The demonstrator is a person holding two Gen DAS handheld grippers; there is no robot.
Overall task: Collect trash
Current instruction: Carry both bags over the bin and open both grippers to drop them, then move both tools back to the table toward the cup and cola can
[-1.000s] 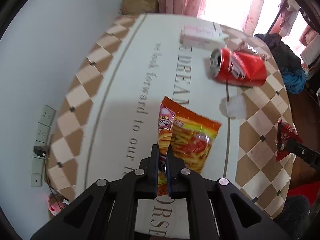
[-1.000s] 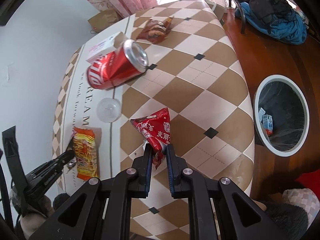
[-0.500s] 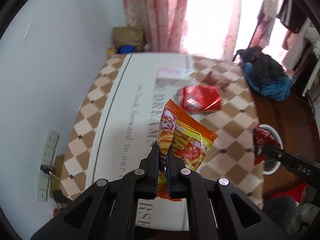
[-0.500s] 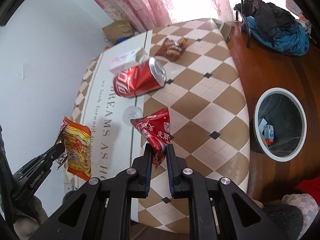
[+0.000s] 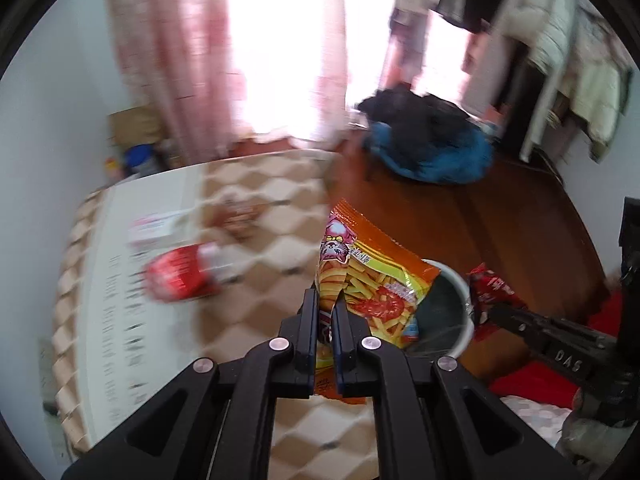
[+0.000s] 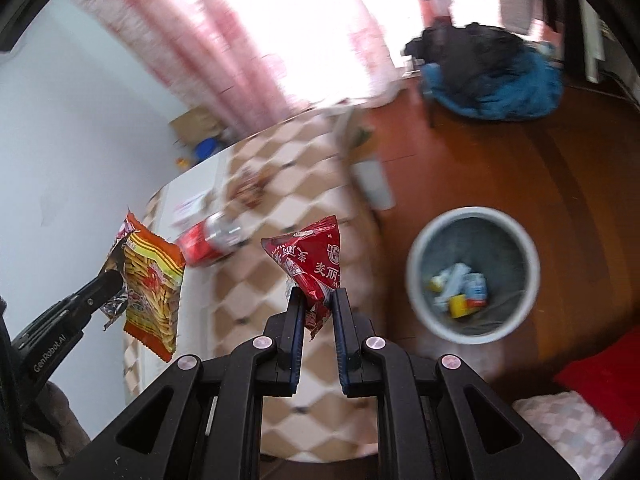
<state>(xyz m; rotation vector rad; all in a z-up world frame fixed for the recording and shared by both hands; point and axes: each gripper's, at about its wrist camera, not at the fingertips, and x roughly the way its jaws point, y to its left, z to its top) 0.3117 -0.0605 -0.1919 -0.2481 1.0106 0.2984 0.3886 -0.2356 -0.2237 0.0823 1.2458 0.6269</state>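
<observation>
My left gripper (image 5: 327, 300) is shut on an orange chip bag (image 5: 372, 276) and holds it in the air above the table edge; the bag also shows in the right wrist view (image 6: 152, 280). My right gripper (image 6: 316, 300) is shut on a red snack wrapper (image 6: 312, 260), also seen in the left wrist view (image 5: 494, 290). A white trash bin (image 6: 472, 272) with several pieces of trash stands on the wooden floor, right of the table; the chip bag partly hides it in the left wrist view (image 5: 456, 312).
A red soda can (image 5: 184, 276), a white box (image 5: 154, 228) and a brown wrapper (image 5: 240, 216) lie on the checkered table (image 5: 260, 320). A chair with dark and blue clothes (image 6: 492, 76) stands by the curtains. Red fabric (image 6: 600, 376) lies at lower right.
Both grippers have lifted their wrappers off the table and swung right toward the bin. The views are blurred from motion and the bin is now larger in the right wrist view.
</observation>
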